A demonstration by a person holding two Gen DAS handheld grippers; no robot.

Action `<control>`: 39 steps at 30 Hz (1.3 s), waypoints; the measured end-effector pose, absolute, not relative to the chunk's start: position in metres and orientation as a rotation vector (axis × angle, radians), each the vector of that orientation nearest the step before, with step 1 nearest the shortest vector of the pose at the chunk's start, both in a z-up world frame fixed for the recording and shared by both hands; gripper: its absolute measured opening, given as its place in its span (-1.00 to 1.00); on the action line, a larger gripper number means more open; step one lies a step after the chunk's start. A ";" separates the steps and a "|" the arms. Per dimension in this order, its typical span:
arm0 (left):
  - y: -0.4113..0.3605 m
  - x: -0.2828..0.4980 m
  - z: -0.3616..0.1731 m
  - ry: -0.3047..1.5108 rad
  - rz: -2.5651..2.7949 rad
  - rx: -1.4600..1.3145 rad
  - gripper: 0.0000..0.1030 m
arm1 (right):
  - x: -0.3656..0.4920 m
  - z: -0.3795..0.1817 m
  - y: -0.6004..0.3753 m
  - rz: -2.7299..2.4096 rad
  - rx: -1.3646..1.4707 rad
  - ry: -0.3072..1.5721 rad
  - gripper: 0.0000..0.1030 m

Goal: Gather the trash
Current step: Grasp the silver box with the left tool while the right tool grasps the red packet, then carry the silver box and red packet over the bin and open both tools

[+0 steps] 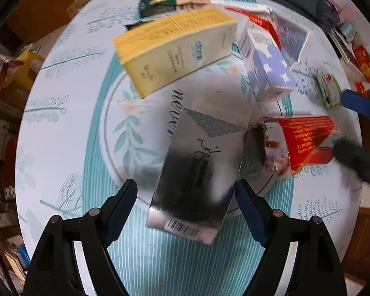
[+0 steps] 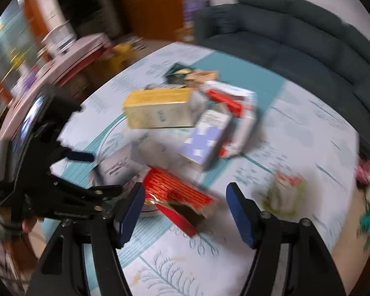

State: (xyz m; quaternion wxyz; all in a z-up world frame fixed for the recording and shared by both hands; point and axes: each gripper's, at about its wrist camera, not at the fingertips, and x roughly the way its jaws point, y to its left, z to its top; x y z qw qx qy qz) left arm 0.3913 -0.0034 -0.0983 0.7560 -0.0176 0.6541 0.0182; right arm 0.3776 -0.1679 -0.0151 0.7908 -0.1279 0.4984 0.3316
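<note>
The left claw [image 1: 186, 202] points down over the silver carton [image 1: 197, 172], its jaws wide apart on both sides of the box and not pressing it. The right claw [image 2: 185, 207] is open too and holds nothing; the torn red carton [image 2: 182, 202] lies between its fingers in the right wrist view, but still below them, on the surface [image 2: 296, 128].

The trash lies in a loose heap on this round surface: a yellow box [image 1: 175, 49], a purple-and-white carton [image 1: 268, 71], another red-and-white pack [image 2: 234, 103] behind it, and a small green packet [image 1: 329, 91] near the edge.

I think the main risk is a glancing grip. The silver carton is wide and lies at an angle to the jaws, so it may twist out or push the red carton, which it touches. The two claws work very near each other and could collide.

Both views are blurred, so the print on the boxes cannot be read. If the cartons are empty or crushed, I cannot tell. No bin or bag is in view.
</note>
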 end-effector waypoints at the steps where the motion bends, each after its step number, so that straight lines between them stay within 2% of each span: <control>1: -0.004 0.394 -0.101 1.434 0.036 -0.032 0.55 | 0.379 -0.020 -0.163 0.755 -0.315 1.081 0.35; 8: -0.005 0.404 -0.112 1.456 0.012 -0.018 0.57 | 0.377 -0.056 -0.141 0.890 -0.548 1.122 0.35; 20: -0.007 0.422 -0.113 1.453 0.013 0.004 0.57 | 0.365 -0.074 -0.131 0.960 -0.664 1.164 0.34; 21: -0.007 0.421 -0.113 1.449 0.017 0.001 0.57 | 0.364 -0.073 -0.131 0.957 -0.664 1.162 0.30; 22: -0.007 0.421 -0.113 1.442 0.022 0.003 0.56 | 0.364 -0.074 -0.132 0.943 -0.658 1.158 0.08; 23: -0.009 0.420 -0.112 1.437 0.023 0.003 0.54 | 0.366 -0.075 -0.132 0.929 -0.655 1.157 -0.01; 24: -0.009 0.417 -0.110 1.426 0.024 0.001 0.40 | 0.368 -0.074 -0.134 0.918 -0.643 1.156 -0.02; 25: -0.009 0.415 -0.107 1.405 0.029 -0.002 0.18 | 0.369 -0.072 -0.136 0.905 -0.611 1.156 -0.05; 27: -0.006 0.409 -0.106 1.402 0.037 -0.012 0.17 | 0.369 -0.071 -0.141 0.881 -0.563 1.165 -0.08; 30: -0.005 0.401 -0.105 1.395 0.052 -0.021 0.16 | 0.370 -0.067 -0.150 0.835 -0.484 1.179 -0.34; 35: -0.005 0.382 -0.103 1.400 0.046 -0.043 0.16 | 0.373 -0.055 -0.164 0.770 -0.316 1.202 -0.49; 39: -0.005 0.362 -0.091 1.379 0.033 -0.066 0.16 | 0.358 -0.051 -0.171 0.734 -0.236 1.226 -0.72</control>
